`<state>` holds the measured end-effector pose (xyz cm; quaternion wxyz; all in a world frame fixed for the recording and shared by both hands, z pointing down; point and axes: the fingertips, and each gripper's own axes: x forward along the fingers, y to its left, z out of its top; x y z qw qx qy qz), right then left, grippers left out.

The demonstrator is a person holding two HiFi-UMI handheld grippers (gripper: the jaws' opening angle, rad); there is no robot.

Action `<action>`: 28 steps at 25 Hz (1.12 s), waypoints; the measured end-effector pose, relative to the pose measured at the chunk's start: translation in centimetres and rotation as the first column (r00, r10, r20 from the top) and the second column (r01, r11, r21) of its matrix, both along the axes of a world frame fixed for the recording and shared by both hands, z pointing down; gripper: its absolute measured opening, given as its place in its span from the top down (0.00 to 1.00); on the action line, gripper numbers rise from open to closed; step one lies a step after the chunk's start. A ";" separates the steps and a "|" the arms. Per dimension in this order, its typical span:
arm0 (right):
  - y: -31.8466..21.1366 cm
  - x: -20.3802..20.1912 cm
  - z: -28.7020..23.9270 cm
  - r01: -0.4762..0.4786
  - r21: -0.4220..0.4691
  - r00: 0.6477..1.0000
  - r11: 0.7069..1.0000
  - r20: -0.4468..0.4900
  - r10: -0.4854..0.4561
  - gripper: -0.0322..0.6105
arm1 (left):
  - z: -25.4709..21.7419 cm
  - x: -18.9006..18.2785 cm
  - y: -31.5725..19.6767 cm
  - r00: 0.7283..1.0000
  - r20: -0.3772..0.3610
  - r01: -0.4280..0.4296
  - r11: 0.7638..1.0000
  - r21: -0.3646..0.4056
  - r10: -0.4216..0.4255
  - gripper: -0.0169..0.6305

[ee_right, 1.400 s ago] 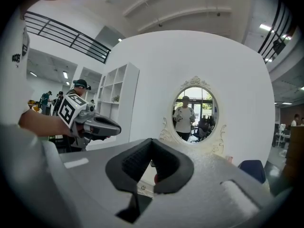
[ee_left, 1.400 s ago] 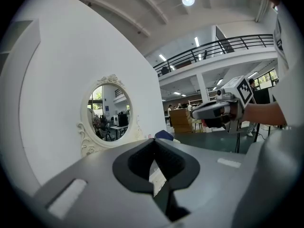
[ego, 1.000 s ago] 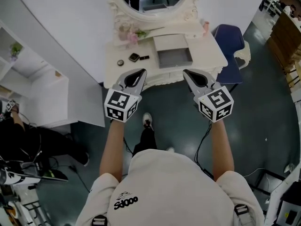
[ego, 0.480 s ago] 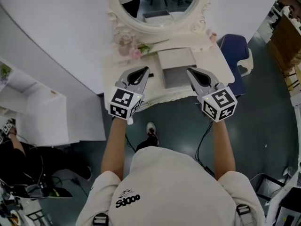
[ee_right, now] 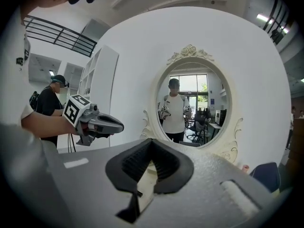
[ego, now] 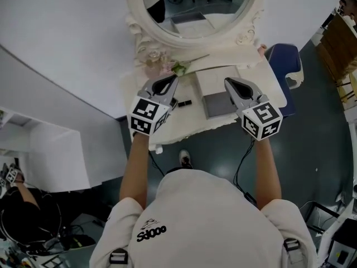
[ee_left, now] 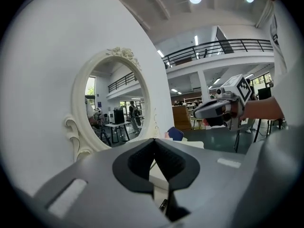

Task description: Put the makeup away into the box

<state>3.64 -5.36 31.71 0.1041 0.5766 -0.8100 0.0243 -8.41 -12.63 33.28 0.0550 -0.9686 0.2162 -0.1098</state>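
Head view: the left claw [ego: 167,82] hangs over the white table [ego: 187,124], clenched with nothing between its jaws, and the oval mirror [ego: 192,15] stands ahead of it. Just to this claw's right a small black makeup stick [ego: 184,102] lies on the table. Further right, between the two claws, sits the open grey box [ego: 217,106]. The right claw [ego: 230,83], likewise clenched on nothing, hovers over the box's right edge. A blue chair [ego: 284,66] stands beyond it to the right.
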 end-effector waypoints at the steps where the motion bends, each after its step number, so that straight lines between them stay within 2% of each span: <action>1: -0.7 -0.2 0.3 -0.003 -0.006 1.000 1.000 -0.003 0.003 0.95 | 0.4 0.0 -0.7 1.000 0.003 -0.005 1.000 -0.016 0.005 0.95; 3: -1.9 -0.4 0.9 -0.008 -0.021 1.000 1.000 -0.009 0.008 0.95 | 1.4 -0.1 -1.9 1.000 -0.002 -0.017 0.998 -0.058 0.017 0.95; 5: -3.0 -0.8 1.6 -0.013 -0.039 1.000 0.999 -0.013 0.013 0.95 | 2.4 -0.1 -2.9 0.998 -0.052 -0.041 0.990 -0.137 0.034 0.95; 7: -4.1 -1.3 2.4 -0.008 -0.060 1.000 0.998 -0.016 0.007 0.95 | 3.3 -0.1 -3.9 0.990 -0.132 -0.078 0.968 -0.239 0.047 0.95; 9: -4.9 -1.7 3.3 0.008 -0.086 1.000 0.996 -0.018 -0.009 0.95 | 4.5 0.1 -4.6 0.985 -0.168 -0.097 0.947 -0.306 0.047 0.95; 11: -5.5 -2.0 4.2 0.025 -0.113 1.000 0.993 -0.012 -0.026 0.95 | 6.2 0.4 -5.2 0.992 -0.122 -0.078 0.942 -0.325 0.040 0.95; 13: -6.2 -2.3 5.4 0.044 -0.144 0.999 0.989 0.000 -0.044 0.95 | 8.1 0.6 -5.5 0.998 -0.043 -0.051 0.949 -0.313 0.040 0.95; 16: -7.1 -2.8 7.5 0.082 -0.206 0.997 0.975 0.012 -0.082 0.95 | 10.6 0.8 -5.5 0.997 0.044 -0.043 0.949 -0.312 0.060 0.94; 20: -7.5 -3.0 10.3 0.134 -0.276 0.991 0.952 0.023 -0.132 0.95 | 13.1 0.9 -5.4 0.995 0.091 -0.017 0.941 -0.339 0.051 0.94; 23: -7.8 -2.8 12.3 0.161 -0.314 0.987 0.936 0.038 -0.157 0.95 | 15.7 1.2 -5.0 0.986 0.162 0.006 0.941 -0.338 0.051 0.94; 24: -8.0 -2.7 12.9 0.165 -0.326 0.986 0.931 0.041 -0.161 0.95 | 16.6 1.3 -4.8 0.982 0.182 0.010 0.938 -0.345 0.057 0.92; 28: -8.1 -2.2 15.5 0.184 -0.379 0.982 0.907 0.036 -0.184 0.95 | 19.8 1.8 -3.9 0.972 0.222 0.017 0.914 -0.404 0.080 0.87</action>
